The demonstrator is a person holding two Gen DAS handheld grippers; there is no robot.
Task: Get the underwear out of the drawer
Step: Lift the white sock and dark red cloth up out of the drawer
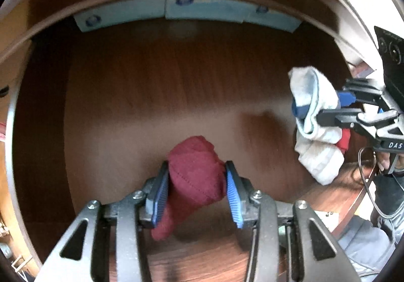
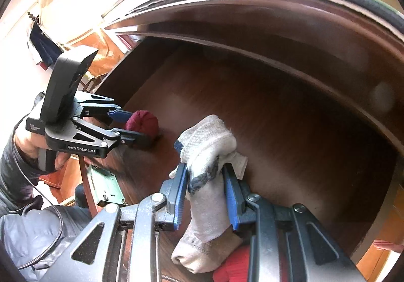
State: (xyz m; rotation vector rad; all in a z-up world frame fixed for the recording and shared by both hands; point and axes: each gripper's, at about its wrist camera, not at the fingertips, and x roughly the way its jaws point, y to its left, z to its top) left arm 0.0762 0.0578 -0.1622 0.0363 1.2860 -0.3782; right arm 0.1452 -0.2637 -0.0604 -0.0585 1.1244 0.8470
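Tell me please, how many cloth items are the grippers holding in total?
3, possibly more hidden. A maroon cloth item sits between the left gripper pads. The right gripper clamps a white-grey sock, with a red cloth piece partly hidden beneath it.

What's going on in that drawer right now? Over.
Left gripper clamped on maroon garment. Right gripper holding white garment. Drawer open, nothing blocking.

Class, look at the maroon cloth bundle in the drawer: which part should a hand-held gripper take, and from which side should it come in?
Grip the maroon bundle across its rounded, bunched middle, coming down steeply from above through the open top of the drawer. It lies as a soft lump on the flat wooden floor, so there is no edge to slip under. The left hand-held gripper already straddles that bulge, one pad on each side.
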